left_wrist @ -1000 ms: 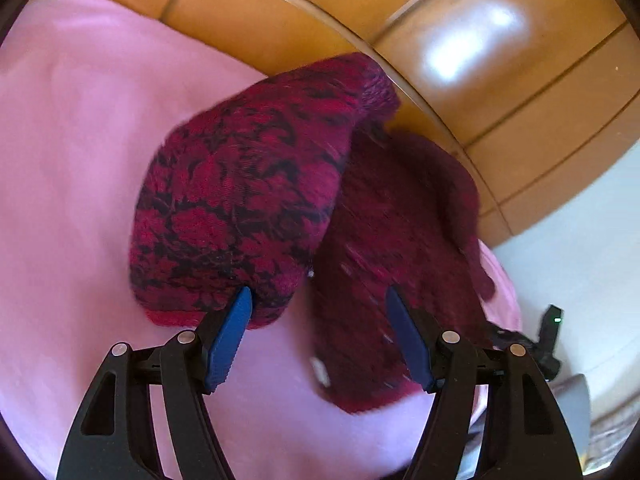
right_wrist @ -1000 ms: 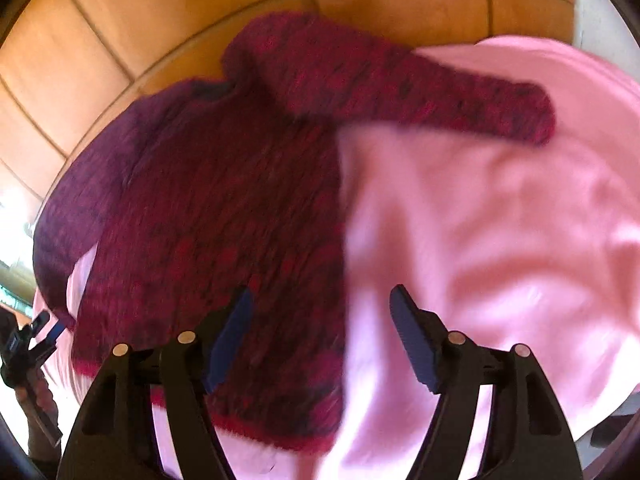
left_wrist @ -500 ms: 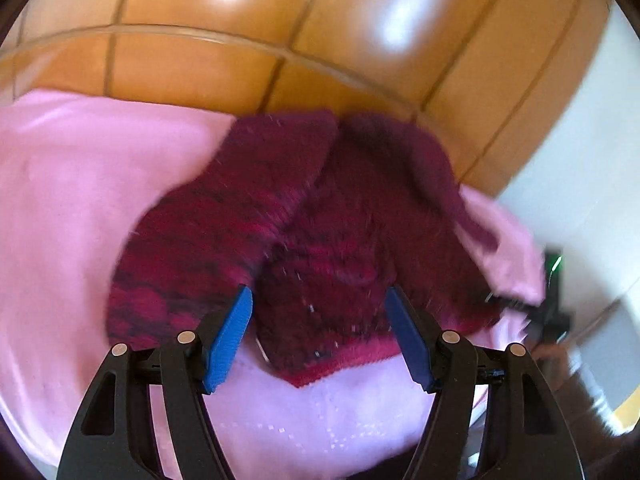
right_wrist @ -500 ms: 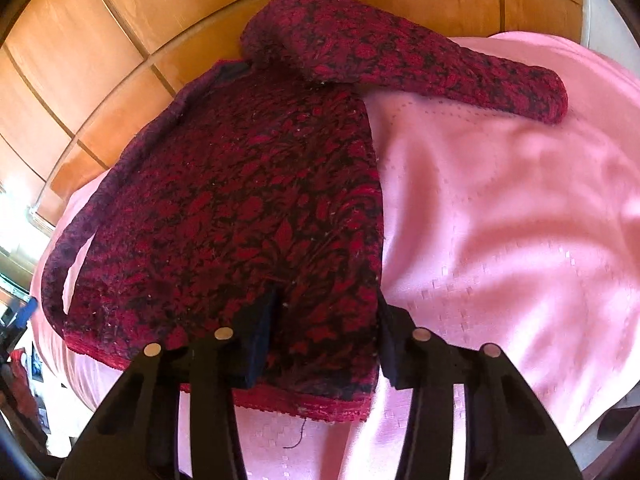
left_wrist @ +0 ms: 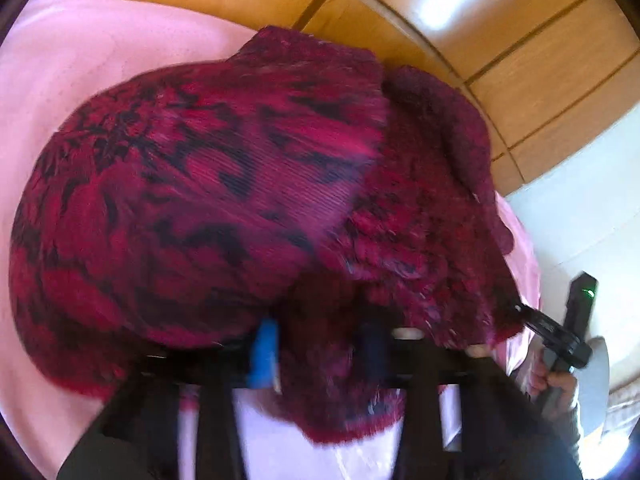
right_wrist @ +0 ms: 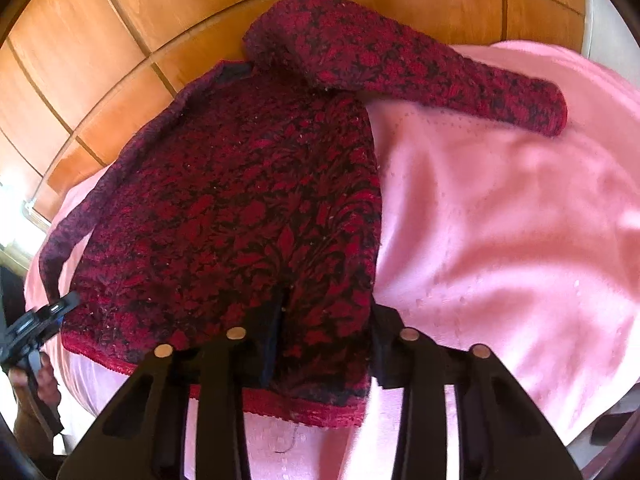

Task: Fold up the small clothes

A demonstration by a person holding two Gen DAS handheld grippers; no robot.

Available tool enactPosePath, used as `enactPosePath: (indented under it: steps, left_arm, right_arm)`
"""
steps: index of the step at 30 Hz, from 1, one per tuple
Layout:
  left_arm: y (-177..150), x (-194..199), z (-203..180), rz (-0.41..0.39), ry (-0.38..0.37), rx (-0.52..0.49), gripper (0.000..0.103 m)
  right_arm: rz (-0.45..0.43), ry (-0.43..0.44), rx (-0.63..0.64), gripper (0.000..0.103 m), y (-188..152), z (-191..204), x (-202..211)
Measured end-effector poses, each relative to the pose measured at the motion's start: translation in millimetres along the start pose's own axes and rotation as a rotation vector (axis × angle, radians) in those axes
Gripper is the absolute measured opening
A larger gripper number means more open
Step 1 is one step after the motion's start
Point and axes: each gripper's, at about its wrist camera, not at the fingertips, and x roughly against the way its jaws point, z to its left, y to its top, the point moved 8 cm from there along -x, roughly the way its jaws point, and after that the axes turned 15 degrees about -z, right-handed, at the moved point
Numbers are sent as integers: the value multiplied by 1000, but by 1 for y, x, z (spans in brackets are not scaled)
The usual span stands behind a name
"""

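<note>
The sweater (right_wrist: 240, 208), a dark red knit with a black leaf pattern, lies on the pink blanket (right_wrist: 500, 220) with its body spread flat, one sleeve (right_wrist: 420, 68) thrown out to the side over the blanket and the other trailing down along the far edge, near the wooden panelling (right_wrist: 100, 40). Both grippers are at the bottom hem. The right gripper (right_wrist: 324, 344) has just been closing and now pinches a bunch of knit near the hem's corner, the fabric gathered up between its fingers. The left gripper (left_wrist: 320, 352) has likewise just been closing; its view is badly blurred, but a wad of the knit fills the gap between its blue pads (left_wrist: 264, 348), so it looks to be clamped on cloth too. This looks like thick, fuzzy wool: soft, limp, with some weight to it, and not at all slippery, so a pinch should hold well. It will sag and stretch between two grip points, though, and loose yarn could snag on the fingers. The hem corners seem the right place to take it, since the ribbed edge is firmer and keeps the fold line straight; grabbing mid-body would only bunch it. The blanket beneath is smooth and may drag along if caught in the pinch.
</note>
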Motion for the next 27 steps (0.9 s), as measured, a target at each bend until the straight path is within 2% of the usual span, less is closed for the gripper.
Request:
enactPosePath:
  steps: [2, 6, 9, 11, 16, 20, 22, 25, 27]
  left_arm:
    - [10, 4, 3, -14, -9, 10, 16]
    - [30, 31, -9, -74, -38, -54, 13]
    - [41, 62, -16, -118, -57, -93, 12]
    - [36, 76, -14, -119, -47, -128, 11]
    - [6, 102, -1, -84, -36, -108, 11]
    - [-32, 110, 5, -24, 4, -130, 11]
    - [-41, 111, 4, -16, 30, -146, 13]
    - [-35, 120, 8, -72, 87, -188, 14]
    - [-28, 130, 10, -124, 152, -244, 23]
  right_arm:
    - [-2, -21, 49, 26, 4, 4, 4]
    - [-27, -44, 126, 20, 14, 14, 18]
    - [-63, -16, 138, 16, 21, 21, 33]
    - [-74, 3, 176, 15, 19, 31, 45]
    - [-20, 64, 186, 14, -10, 43, 63]
    - [97, 31, 165, 14, -55, 21, 61]
    - [138, 17, 174, 14, -71, 17, 59]
    - [140, 12, 170, 15, -70, 14, 59]
    - [129, 3, 177, 29, -63, 17, 59]
